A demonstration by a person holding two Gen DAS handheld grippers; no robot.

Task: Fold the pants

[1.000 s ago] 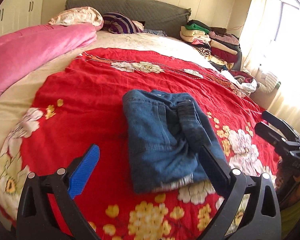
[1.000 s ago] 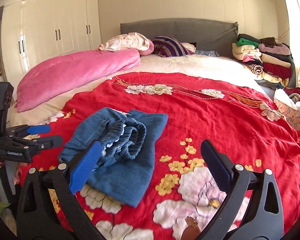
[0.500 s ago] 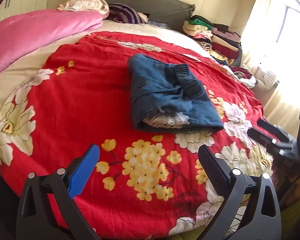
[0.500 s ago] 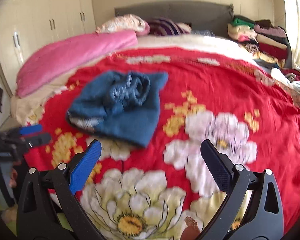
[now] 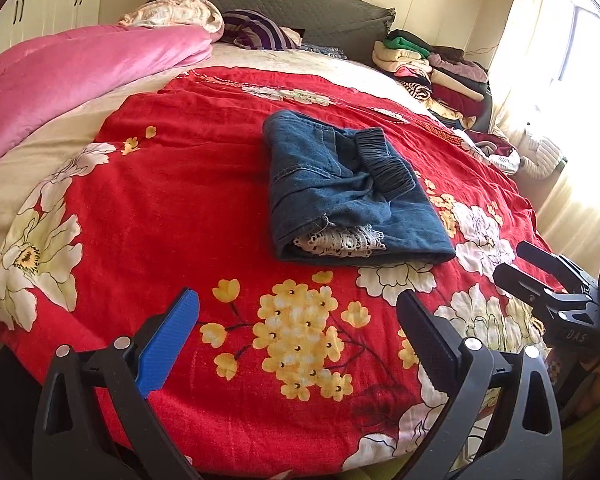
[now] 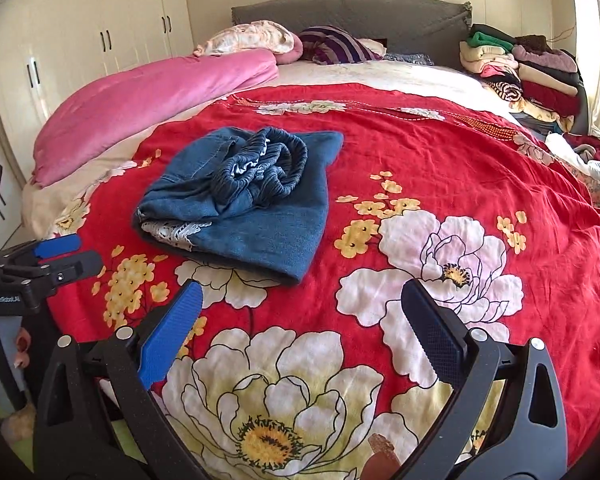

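Your left gripper (image 5: pixel 298 334) hangs at 6 o'clock over the near edge of the bed, jaws spread wide with nothing between them; your right gripper (image 6: pixel 302 330) does the same in its own view, equally wide and empty. Both sit well back from the pants (image 5: pixel 346 188), touching no cloth.

Sweeping from 9 o'clock in the left wrist view, you have white wardrobe doors (image 5: pixel 48 0) in the corner, then a pink duvet (image 5: pixel 72 76) rolled along the bed's far side. At 12 o'clock a grey headboard (image 5: pixel 300 4) backs a pale pillow (image 5: pixel 176 12) and a striped pillow (image 5: pixel 256 34).

Centre, the folded blue denim pants lie flat on the red floral bedspread (image 5: pixel 172 208), elastic waistband on top and a strip of white lace showing at the near open end. In the right wrist view they (image 6: pixel 240 200) sit toward 10 o'clock.

At 1 to 2 o'clock a stack of folded clothes (image 5: pixel 432 68) stands beside the headboard, and bright curtains (image 5: pixel 540 40) fill the 3 o'clock edge.
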